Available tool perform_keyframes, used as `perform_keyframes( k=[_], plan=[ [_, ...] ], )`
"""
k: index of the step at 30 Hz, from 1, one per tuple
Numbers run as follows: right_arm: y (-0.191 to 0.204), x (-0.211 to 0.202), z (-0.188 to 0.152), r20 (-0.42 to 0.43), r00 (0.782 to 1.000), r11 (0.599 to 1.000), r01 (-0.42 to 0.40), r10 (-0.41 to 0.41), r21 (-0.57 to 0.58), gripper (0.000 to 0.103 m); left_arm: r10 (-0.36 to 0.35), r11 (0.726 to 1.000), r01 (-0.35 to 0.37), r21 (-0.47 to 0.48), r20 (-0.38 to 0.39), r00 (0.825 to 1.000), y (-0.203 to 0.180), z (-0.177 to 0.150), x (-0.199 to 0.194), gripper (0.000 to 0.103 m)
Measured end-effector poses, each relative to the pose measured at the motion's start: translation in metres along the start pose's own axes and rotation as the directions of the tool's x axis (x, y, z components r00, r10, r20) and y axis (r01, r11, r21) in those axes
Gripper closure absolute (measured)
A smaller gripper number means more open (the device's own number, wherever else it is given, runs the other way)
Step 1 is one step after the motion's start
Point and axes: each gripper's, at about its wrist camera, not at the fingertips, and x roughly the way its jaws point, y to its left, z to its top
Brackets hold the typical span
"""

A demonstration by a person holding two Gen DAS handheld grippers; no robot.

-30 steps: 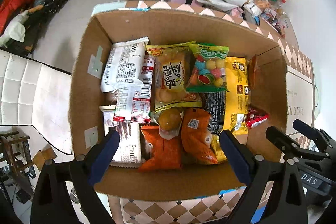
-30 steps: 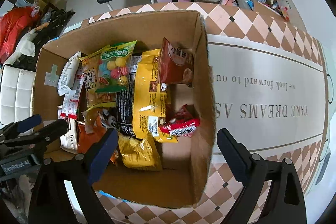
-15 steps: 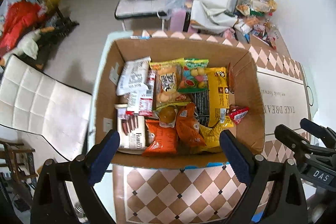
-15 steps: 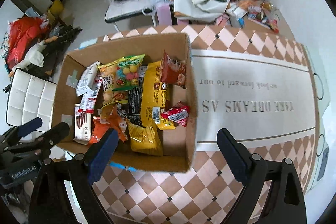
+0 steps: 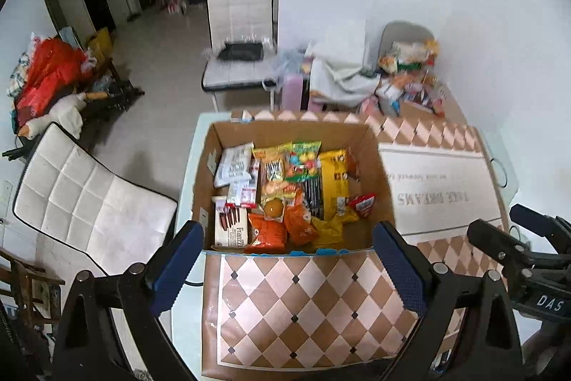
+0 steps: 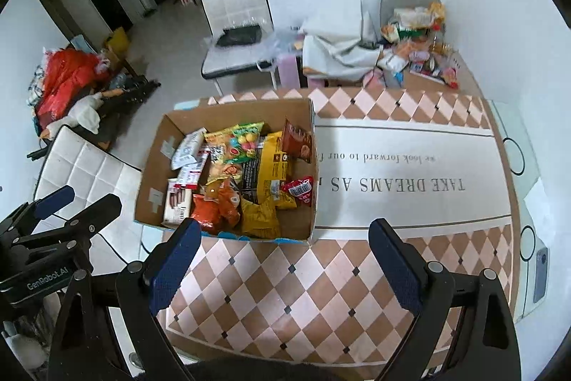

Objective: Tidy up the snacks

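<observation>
An open cardboard box (image 5: 378,166) stands on the table's left end, packed with several snack packets: white, yellow (image 5: 333,177), orange (image 5: 266,232) and a small red one (image 5: 362,204). The box also shows in the right wrist view (image 6: 153,181). My left gripper (image 5: 287,259) is open and empty, held high above the table on the near side of the box. My right gripper (image 6: 282,259) is open and empty, also high and nearer than the box, to the right of the left one.
The table has a checkered runner (image 6: 410,174) with printed words. White chairs stand at the left (image 5: 82,202) and far side (image 5: 239,34). A pile of snacks and bags (image 6: 414,34) lies past the far end. A phone (image 6: 540,274) lies at the table's right edge.
Both grippers have pulled up and back from the box, which now looks much smaller. Both stay open and empty. The snacks in the box have not moved.
</observation>
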Motion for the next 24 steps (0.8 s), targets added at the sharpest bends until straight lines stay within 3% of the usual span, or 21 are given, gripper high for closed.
perform_keyframes(
  k=[11,21,24],
  plan=[
    [0.017,-0.092,-0.036,0.107,0.994,0.997,-0.015,0.023,-0.075,0.006,0.007,1.0,-0.006,-0.004,0.144,0.99,-0.01,-0.014,-0.081,0.006],
    [0.018,-0.121,-0.042,0.167,0.986,0.996,0.007,0.007,-0.087,0.003,0.012,0.999,-0.005,-0.039,0.173,0.985,-0.002,-0.02,-0.093,0.006],
    [0.016,-0.115,-0.039,0.18,0.984,0.997,0.028,-0.014,-0.078,0.002,0.018,0.999,-0.01,-0.048,0.16,0.987,0.0,-0.021,-0.087,0.0]
  ],
)
